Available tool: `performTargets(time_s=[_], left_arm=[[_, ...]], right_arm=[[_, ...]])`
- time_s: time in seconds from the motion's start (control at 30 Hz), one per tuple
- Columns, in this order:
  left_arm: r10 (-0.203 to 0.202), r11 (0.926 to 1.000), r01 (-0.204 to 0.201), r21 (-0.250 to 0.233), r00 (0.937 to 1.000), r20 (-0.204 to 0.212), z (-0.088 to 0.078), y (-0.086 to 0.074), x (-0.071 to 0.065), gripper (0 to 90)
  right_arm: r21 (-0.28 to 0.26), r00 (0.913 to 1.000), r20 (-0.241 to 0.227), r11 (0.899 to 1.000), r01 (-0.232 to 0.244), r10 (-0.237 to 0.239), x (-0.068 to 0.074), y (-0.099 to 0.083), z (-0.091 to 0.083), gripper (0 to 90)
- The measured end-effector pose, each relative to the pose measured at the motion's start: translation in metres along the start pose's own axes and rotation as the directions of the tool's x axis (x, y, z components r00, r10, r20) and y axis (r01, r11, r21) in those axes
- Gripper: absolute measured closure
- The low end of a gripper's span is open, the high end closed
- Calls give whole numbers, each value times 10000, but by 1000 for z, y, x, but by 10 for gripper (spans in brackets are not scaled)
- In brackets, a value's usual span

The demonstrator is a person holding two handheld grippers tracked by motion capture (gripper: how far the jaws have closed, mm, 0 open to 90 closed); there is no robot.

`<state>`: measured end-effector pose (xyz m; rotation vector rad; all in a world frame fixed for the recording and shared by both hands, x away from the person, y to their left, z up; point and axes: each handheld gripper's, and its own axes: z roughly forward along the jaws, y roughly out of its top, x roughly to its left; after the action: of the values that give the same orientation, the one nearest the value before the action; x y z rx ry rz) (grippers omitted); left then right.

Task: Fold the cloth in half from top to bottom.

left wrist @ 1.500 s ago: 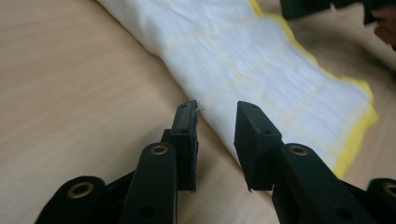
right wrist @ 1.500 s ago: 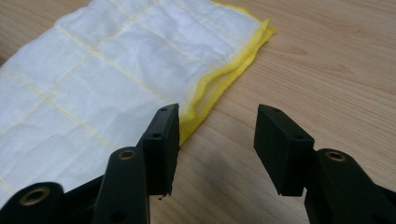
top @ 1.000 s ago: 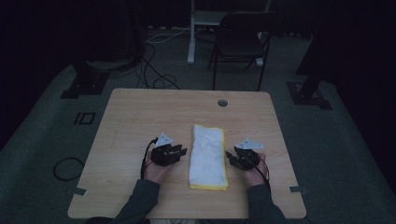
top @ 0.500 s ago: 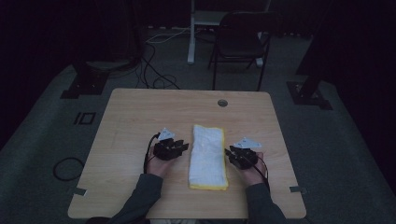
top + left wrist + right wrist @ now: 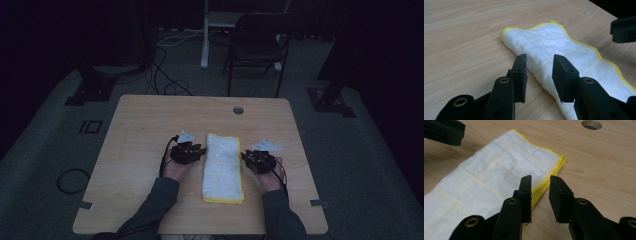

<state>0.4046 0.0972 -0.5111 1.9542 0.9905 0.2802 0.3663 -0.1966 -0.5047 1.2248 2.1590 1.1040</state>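
Left tool (image 5: 539,75) spread over the white, yellow-edged cloth's (image 5: 564,47) folded side; right tool (image 5: 540,195), jaws just narrowing, straddles its yellow edge, not pinching; tabletop (image 5: 150,125) beneath.

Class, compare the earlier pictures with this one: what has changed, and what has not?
The left gripper has slid closer to the folded towel. The right gripper has just been closing its jaws at the towel's edge, gripping nothing yet. Towel and table are unchanged.
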Motion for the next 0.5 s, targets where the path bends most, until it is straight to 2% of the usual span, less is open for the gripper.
performTargets(time_s=[0.13,0.5], left_arm=[[-20,10000,20,35,10000,-64,9,5,2,646],[-85,9991,98,424,9995,-317,30,9,7,637]], right_arm=[[268,9995,149,9992,284,-288,-1,6,10,701],[328,9992,154,9988,361,-366,-8,19,31,666]])
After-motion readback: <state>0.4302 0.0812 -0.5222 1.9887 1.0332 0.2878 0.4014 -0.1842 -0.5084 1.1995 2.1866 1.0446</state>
